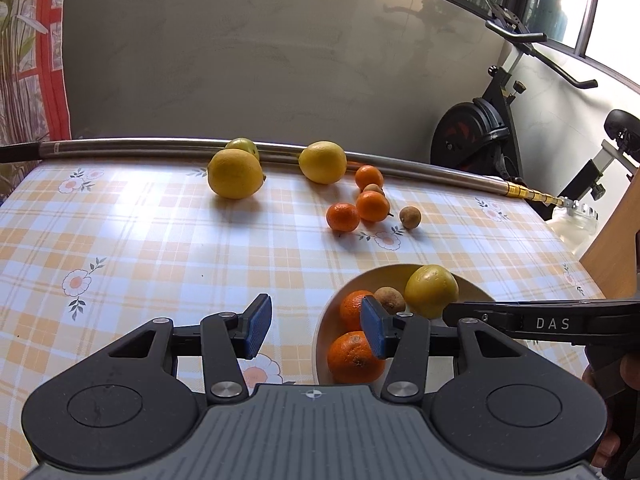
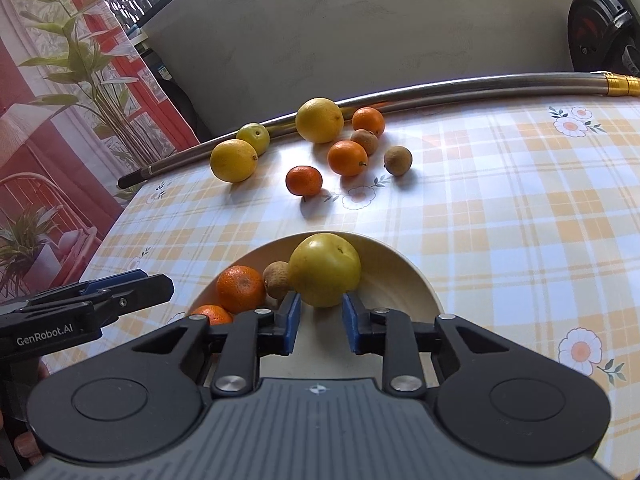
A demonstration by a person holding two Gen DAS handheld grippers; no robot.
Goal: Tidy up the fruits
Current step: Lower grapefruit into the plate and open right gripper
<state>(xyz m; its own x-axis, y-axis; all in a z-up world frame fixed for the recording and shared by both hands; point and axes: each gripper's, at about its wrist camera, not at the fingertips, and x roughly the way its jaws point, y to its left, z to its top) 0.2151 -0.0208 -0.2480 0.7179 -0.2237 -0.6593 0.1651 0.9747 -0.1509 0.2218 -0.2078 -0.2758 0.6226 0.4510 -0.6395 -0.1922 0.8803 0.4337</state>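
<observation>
Right gripper (image 2: 320, 320), blue pads clamped on the round yellow-green fruit (image 2: 325, 269) over the cream bowl (image 2: 404, 276) on the bench, likely holds something firm, smooth, slip-prone, best gripped across its widest girth.

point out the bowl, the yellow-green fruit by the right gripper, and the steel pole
bowl (image 2: 404, 276): right wrist view, bare inner wall.
yellow-green fruit (image 2: 324, 274): right wrist view, middle of its skin.
steel pole (image 1: 160, 147): left wrist view, middle of the shaft's left stretch.
</observation>
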